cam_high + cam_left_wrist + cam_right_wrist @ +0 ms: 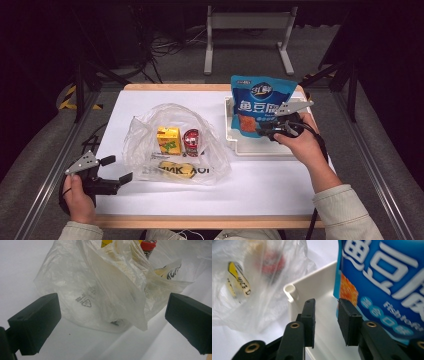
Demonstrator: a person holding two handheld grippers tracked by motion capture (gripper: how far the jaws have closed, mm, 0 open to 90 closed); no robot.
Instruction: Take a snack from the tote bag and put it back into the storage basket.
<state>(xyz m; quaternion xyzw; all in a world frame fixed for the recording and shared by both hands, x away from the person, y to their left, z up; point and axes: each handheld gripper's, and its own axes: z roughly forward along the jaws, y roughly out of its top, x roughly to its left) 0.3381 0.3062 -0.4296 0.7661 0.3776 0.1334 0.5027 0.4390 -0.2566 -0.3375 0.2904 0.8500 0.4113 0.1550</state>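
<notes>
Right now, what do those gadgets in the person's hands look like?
Each hand holds black tongs, left tongs and right tongs, with two blocky jaws, brass rivets, a grey three-cornered plate on top and a trailing black cable. The sleeves are pale beige.

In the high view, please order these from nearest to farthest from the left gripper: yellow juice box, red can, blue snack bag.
From the left gripper:
1. Yellow juice box, inside the clear bag.
2. Red can, just right of the box.
3. Blue snack bag, in the white tray, far right.

Blue snack pouch: "Fish tofu", large Chinese characters; yellow carton: "ICE D"; plastic bag: recycling triangle.
</notes>
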